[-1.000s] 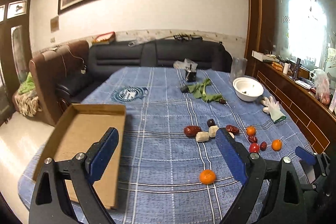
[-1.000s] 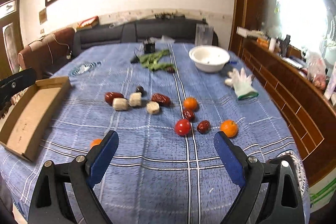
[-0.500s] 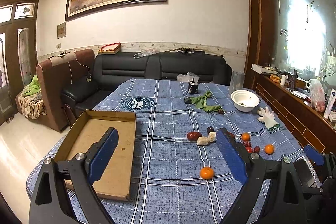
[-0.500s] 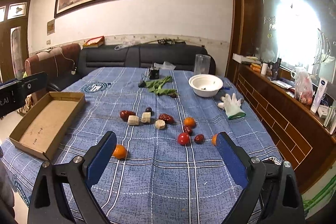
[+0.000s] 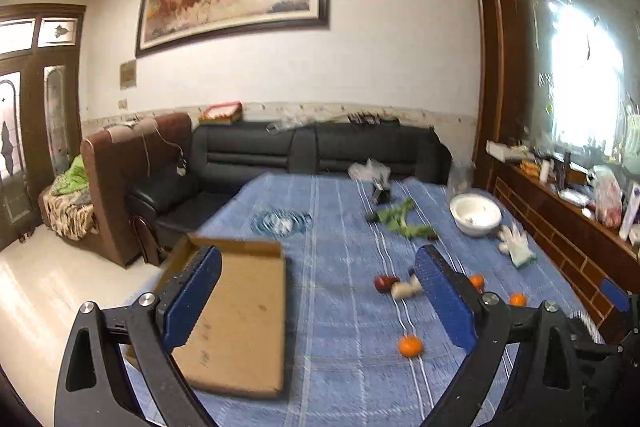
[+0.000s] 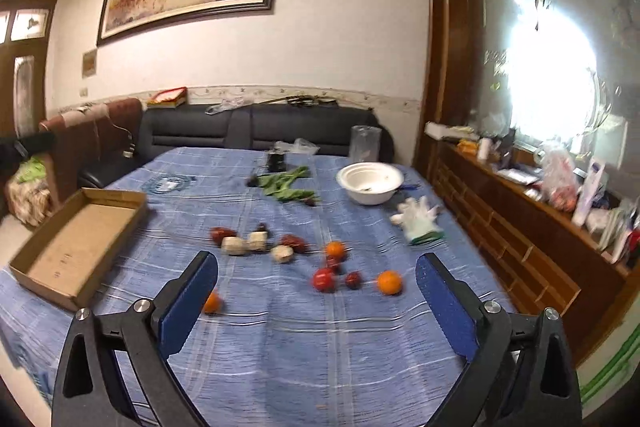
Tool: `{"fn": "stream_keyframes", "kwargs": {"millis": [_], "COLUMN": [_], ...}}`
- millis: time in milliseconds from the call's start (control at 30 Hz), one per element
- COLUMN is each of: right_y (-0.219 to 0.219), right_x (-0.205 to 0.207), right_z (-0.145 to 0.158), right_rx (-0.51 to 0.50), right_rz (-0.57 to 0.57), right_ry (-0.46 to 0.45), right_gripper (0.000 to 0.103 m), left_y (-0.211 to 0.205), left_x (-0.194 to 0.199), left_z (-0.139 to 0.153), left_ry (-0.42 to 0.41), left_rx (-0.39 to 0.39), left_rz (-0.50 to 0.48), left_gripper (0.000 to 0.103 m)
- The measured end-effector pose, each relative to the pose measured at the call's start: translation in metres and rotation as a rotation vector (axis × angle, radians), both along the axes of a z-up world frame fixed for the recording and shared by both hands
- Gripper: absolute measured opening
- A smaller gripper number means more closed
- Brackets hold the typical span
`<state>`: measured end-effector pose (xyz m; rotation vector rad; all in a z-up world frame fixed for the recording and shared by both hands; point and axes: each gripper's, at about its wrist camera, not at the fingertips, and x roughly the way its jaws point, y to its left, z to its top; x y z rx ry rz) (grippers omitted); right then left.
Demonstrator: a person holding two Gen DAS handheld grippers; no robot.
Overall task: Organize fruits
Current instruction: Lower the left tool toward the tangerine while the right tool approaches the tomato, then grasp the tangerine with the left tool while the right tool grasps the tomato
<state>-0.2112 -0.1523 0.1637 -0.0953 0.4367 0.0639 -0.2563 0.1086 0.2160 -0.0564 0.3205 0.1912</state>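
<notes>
Both grippers hang above a table [image 6: 280, 347] draped in blue plaid cloth. The left gripper [image 5: 318, 291] has just been opening its jaws and stands wide with nothing between them; a cardboard tray [image 5: 240, 315] lies beneath its left finger, and one orange [image 5: 409, 345] sits just inside its right finger. The right gripper [image 6: 316, 299], jaws likewise just widened and empty, frames the scattered fruit ahead: a red tomato [image 6: 324, 279], a second orange [image 6: 389, 282] and dark dates [image 6: 296, 242] among pale chunks [image 6: 256, 241]. Farther ahead of it sit a white bowl [image 6: 370, 182], green leaves [image 6: 286, 183] and a glove [image 6: 418, 218].
</notes>
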Motion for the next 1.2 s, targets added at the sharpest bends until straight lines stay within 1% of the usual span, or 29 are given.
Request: {"fn": "stream_keyframes", "kwargs": {"millis": [100, 167, 200, 267, 333, 433, 467, 500, 533, 567, 600, 633, 667, 700, 767, 867, 933, 1000, 1067, 1200], "right_y": [-0.026, -0.042, -0.051, -0.066, -0.075, -0.08, -0.081, -0.08, -0.08, -0.079, -0.079, -0.078, -0.075, -0.072, -0.061, -0.042, -0.033, -0.028, -0.022, -0.01], "right_x": [0.01, 0.018, 0.023, 0.036, 0.05, 0.071, 0.079, 0.086, 0.09, 0.098, 0.105, 0.111, 0.118, 0.125, 0.136, 0.155, 0.166, 0.175, 0.183, 0.194], "right_z": [0.013, 0.019, 0.02, 0.017, 0.008, -0.014, -0.027, -0.036, -0.043, -0.053, -0.062, -0.07, -0.078, -0.085, -0.096, -0.11, -0.117, -0.124, -0.132, -0.145], "right_rx": [0.015, 0.034, 0.046, 0.076, 0.1, 0.132, 0.146, 0.159, 0.166, 0.18, 0.198, 0.219, 0.238, 0.247, 0.252, 0.268, 0.273, 0.28, 0.293, 0.279], "right_rz": [-0.04, -0.071, -0.09, -0.116, -0.12, -0.101, -0.081, -0.067, -0.06, -0.047, -0.034, -0.018, 0.001, 0.021, 0.061, 0.124, 0.143, 0.154, 0.171, 0.175], "right_ry": [-0.019, -0.019, -0.013, 0.021, 0.071, 0.163, 0.206, 0.241, 0.267, 0.307, 0.343, 0.374, 0.403, 0.423, 0.451, 0.487, 0.508, 0.529, 0.55, 0.573], "right_gripper": [0.101, 0.102, 0.102, 0.102, 0.102, 0.101, 0.098, 0.096, 0.088, 0.079, 0.075, 0.068, 0.066, 0.066, 0.065, 0.065, 0.065, 0.065, 0.065, 0.064], "left_y": [0.021, 0.03, 0.034, 0.036, 0.032, 0.018, 0.012, 0.008, 0.004, -0.001, -0.006, -0.013, -0.019, -0.025, -0.035, -0.05, -0.059, -0.064, -0.069, -0.072], "left_x": [-0.008, -0.01, -0.009, 0.001, 0.019, 0.059, 0.072, 0.081, 0.09, 0.099, 0.106, 0.111, 0.117, 0.123, 0.13, 0.139, 0.146, 0.152, 0.161, 0.174], "left_z": [0.03, 0.04, 0.04, 0.032, 0.013, -0.032, -0.051, -0.065, -0.079, -0.096, -0.109, -0.12, -0.129, -0.136, -0.147, -0.156, -0.161, -0.167, -0.175, -0.188], "left_ry": [-0.073, -0.112, -0.12, -0.099, -0.041, 0.13, 0.19, 0.232, 0.276, 0.324, 0.359, 0.389, 0.422, 0.447, 0.478, 0.496, 0.513, 0.535, 0.561, 0.601], "left_rx": [0.008, 0.015, 0.015, 0.005, -0.015, -0.048, -0.07, -0.092, -0.118, -0.153, -0.179, -0.193, -0.202, -0.206, -0.206, -0.164, -0.129, -0.111, -0.101, -0.109], "left_rz": [0.031, 0.039, 0.032, 0.015, -0.01, -0.083, -0.109, -0.131, -0.159, -0.199, -0.233, -0.259, -0.29, -0.315, -0.346, -0.366, -0.377, -0.386, -0.388, -0.393], "left_gripper": [0.103, 0.103, 0.103, 0.103, 0.103, 0.103, 0.103, 0.103, 0.103, 0.099, 0.094, 0.08, 0.066, 0.062, 0.06, 0.06, 0.06, 0.06, 0.06, 0.06]}}
